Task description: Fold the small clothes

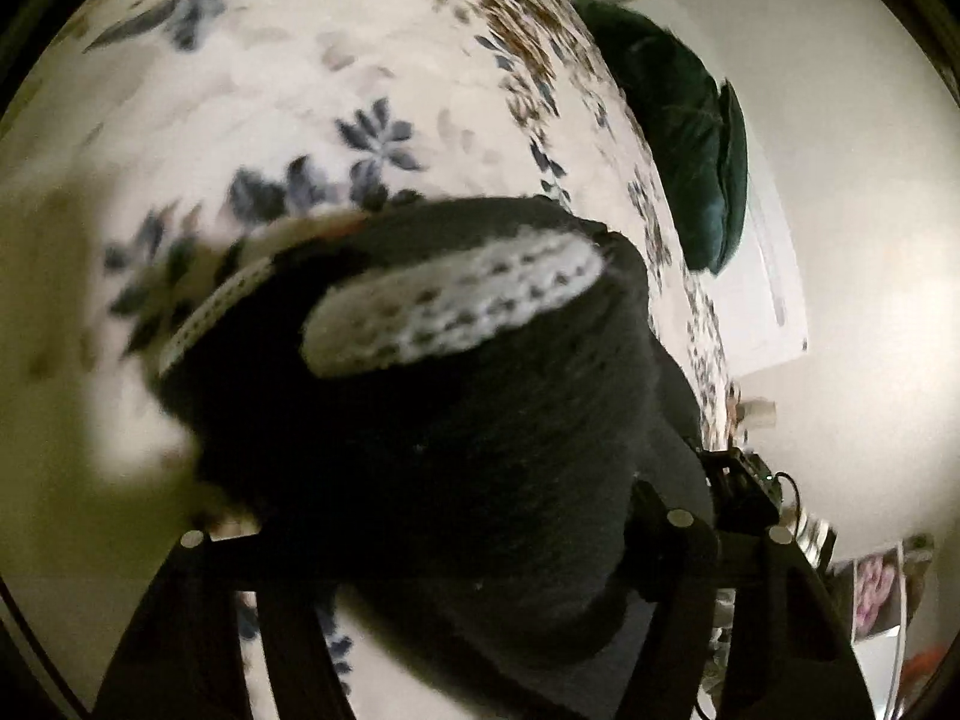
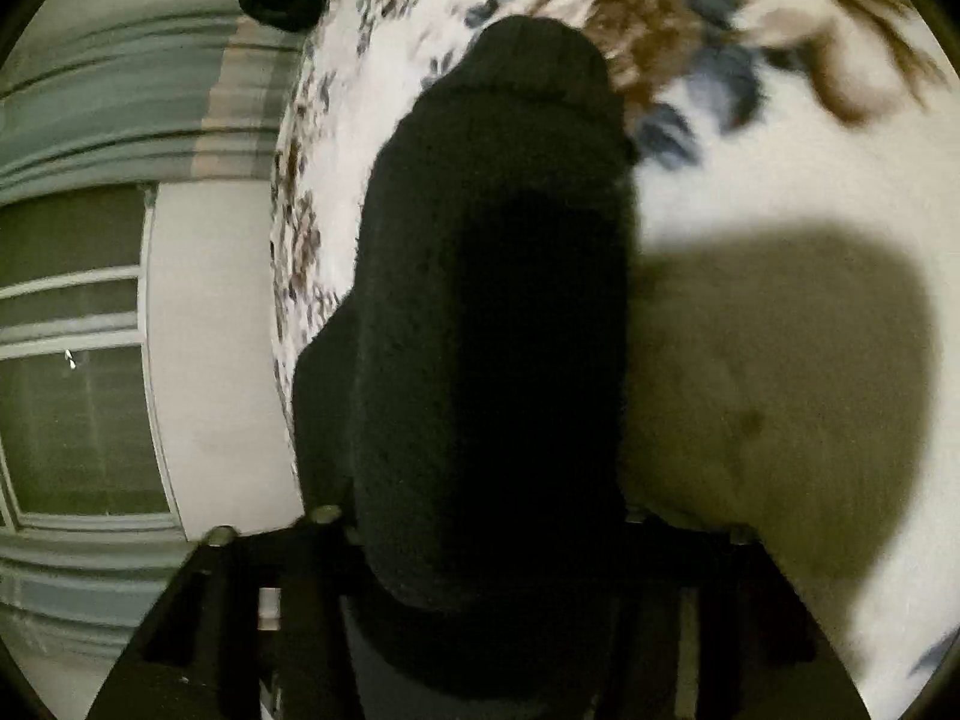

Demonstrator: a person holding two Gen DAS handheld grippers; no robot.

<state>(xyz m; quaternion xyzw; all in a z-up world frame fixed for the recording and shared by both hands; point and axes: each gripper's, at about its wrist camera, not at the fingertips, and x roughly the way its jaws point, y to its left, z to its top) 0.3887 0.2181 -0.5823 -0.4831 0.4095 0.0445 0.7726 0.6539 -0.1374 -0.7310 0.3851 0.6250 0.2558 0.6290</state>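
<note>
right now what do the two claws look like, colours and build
Both are matte black. The left claw has a black crossbar with round silver screw heads and angular black side arms; its fingers are hidden by the black sock. The right claw shows the same black frame, rounded silver-grey screw heads and a small white block on one side. No sleeves, no markings and no cables on the claws themselves show.

Both views are dim and warm-toned, ringed by the black fisheye border that bends straight lines near the edges. Motion blur smears the floral bedspread (image 1: 372, 78) in the left wrist view, worst at the top and left, where a yellowish haze swallows the pattern. The black sock (image 1: 456, 420) reads as a near-featureless dark mass in both views, its knit barely resolved. In the right wrist view a broad, soft-edged shadow (image 2: 780, 372) falls on the bedspread to the right of the sock, and the window (image 2: 78, 408) looks dark.
</note>
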